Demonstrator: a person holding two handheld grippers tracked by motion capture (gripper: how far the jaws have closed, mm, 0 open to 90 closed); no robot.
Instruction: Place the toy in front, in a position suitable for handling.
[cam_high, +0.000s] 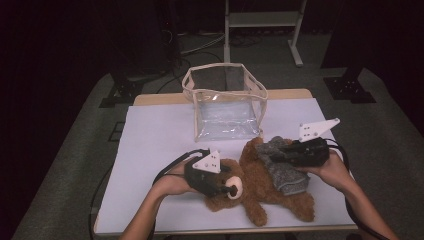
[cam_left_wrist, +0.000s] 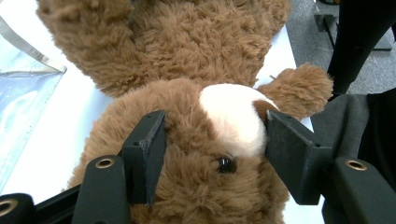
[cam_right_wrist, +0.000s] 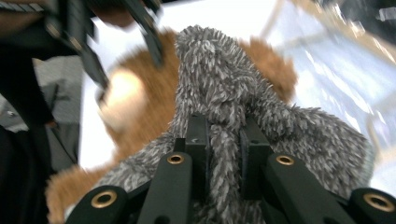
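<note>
Your left gripper (cam_left_wrist: 215, 154) has its jaws clamped on the head of the brown teddy bear (cam_left_wrist: 196, 84), one pad on each side, with the pale muzzle and one dark eye between them. The bear lies on its back on the white counter (cam_high: 150, 135). Your right gripper (cam_right_wrist: 224, 140) has its jaws closed narrow on a fold of the grey fuzzy garment (cam_right_wrist: 219, 79), which drapes over the bear's body just beyond them. A clear bag (cam_high: 225, 107) stands farther off, past both grippers.
</note>
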